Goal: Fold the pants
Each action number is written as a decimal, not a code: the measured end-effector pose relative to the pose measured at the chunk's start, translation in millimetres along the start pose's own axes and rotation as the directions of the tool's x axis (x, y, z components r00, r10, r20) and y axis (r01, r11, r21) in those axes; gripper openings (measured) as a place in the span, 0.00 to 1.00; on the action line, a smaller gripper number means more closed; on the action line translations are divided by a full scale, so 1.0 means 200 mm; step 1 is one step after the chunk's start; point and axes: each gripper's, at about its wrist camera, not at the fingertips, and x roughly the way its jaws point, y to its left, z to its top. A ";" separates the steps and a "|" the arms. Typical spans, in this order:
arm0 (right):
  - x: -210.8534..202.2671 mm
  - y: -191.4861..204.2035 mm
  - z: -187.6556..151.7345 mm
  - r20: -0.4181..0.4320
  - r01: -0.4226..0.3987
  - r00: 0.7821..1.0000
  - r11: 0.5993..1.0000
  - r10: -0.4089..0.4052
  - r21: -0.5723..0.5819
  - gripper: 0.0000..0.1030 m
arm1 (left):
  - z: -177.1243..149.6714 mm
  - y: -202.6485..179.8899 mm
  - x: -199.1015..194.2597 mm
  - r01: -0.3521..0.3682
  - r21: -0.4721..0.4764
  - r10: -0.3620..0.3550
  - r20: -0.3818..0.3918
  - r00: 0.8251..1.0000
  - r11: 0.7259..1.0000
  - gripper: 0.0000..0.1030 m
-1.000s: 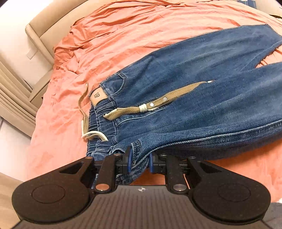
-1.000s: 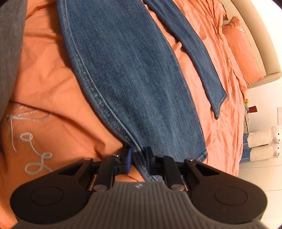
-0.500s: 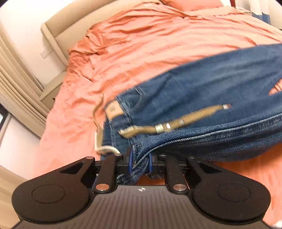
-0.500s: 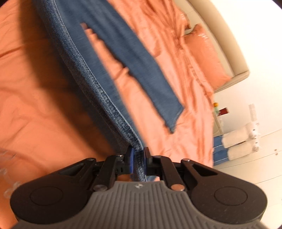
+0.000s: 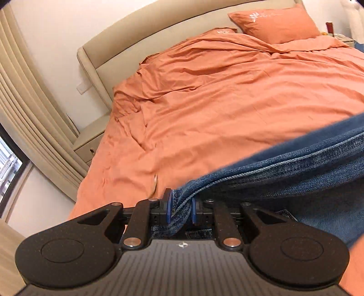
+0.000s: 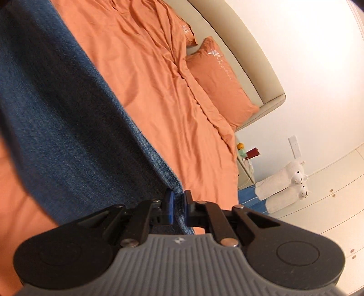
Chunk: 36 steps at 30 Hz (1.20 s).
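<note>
The blue denim pants hang lifted above the orange bed. My left gripper is shut on the bunched waistband edge, and the fabric stretches away to the right. A tan drawstring end peeks out just left of the fingers. In the right wrist view the pants run up and to the left as a taut blue band. My right gripper is shut on the leg's hem edge. The rest of the pants is hidden below both grippers.
The orange duvet covers the bed, with two orange pillows against the beige headboard. A beige nightstand and curtains stand at the left. In the right wrist view a nightstand with small items and white wardrobe doors stand beside the bed.
Both grippers have lifted the pants off the bed and tilted up toward the headboard. The waistband, label and belt have dropped out of the left view. Both grips hold.
</note>
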 end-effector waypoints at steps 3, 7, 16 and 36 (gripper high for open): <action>0.25 -0.01 0.13 -0.040 -0.002 0.999 1.000 0.002 -0.013 0.00 | 0.10 -0.06 0.17 -0.017 0.010 0.018 -0.021 1.000 1.000 0.17; 0.60 0.02 0.28 -0.100 -0.034 0.994 0.999 0.033 -0.003 0.00 | 0.20 -0.13 0.44 -0.018 0.008 0.019 -0.078 0.997 1.000 0.18; 1.11 0.25 0.37 -0.230 -0.154 0.963 0.987 0.142 -0.036 0.00 | 0.25 -0.27 0.87 0.009 0.058 0.001 -0.179 0.984 0.998 0.18; 0.91 0.25 0.43 -0.205 -0.136 0.965 0.980 0.165 0.147 0.40 | 0.19 -0.12 0.72 0.060 -0.033 -0.064 -0.121 0.991 0.998 0.74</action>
